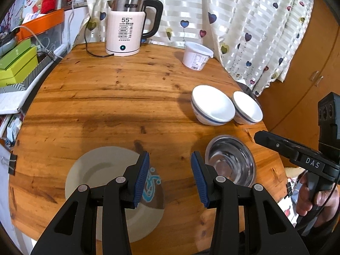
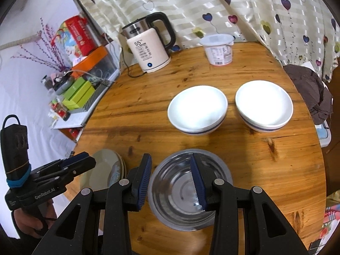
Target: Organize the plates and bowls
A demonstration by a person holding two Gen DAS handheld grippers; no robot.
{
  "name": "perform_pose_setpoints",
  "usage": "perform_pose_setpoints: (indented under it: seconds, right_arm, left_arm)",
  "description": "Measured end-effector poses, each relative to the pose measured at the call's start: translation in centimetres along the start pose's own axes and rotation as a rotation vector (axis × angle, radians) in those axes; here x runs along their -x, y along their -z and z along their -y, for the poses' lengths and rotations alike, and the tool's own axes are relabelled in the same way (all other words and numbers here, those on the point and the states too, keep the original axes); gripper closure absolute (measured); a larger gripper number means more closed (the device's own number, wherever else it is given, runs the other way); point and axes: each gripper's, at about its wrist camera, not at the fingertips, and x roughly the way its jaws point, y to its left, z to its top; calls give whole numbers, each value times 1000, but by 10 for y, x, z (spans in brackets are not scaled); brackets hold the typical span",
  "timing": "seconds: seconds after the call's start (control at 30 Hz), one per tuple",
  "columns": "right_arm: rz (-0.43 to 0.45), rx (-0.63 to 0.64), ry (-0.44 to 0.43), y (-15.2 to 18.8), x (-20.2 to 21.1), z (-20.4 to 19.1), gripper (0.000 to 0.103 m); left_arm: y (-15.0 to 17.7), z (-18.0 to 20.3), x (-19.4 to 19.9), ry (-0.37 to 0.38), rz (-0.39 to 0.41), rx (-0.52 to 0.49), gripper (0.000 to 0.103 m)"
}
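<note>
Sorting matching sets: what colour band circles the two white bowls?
Dark blue band on white ceramic bowls, clearest in right wrist view.

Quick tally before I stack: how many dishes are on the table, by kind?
White bowls with blue band: 2
Steel bowl: 1
Plate stack: 1; plate count inside unclear
Total: 3 bowls plus the plate stack
</note>
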Motion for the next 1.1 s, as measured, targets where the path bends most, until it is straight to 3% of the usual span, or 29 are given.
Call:
perform_pose_setpoints:
  seconds: [0.43,0.93,1.1]
  right_arm:
    - [1,-59,36,-17,-9,24,66]
    - [-20,-154,74,-41,-41,62,66]
    - [-29,-176,69,-48,-51,73,72]
  left_arm:
    - [-30,21,-23,44,-29,-45,61]
    - [-72,40,-80,70,-93,-54,61]
    - [-79,43,-101,79,-116,-43,61]
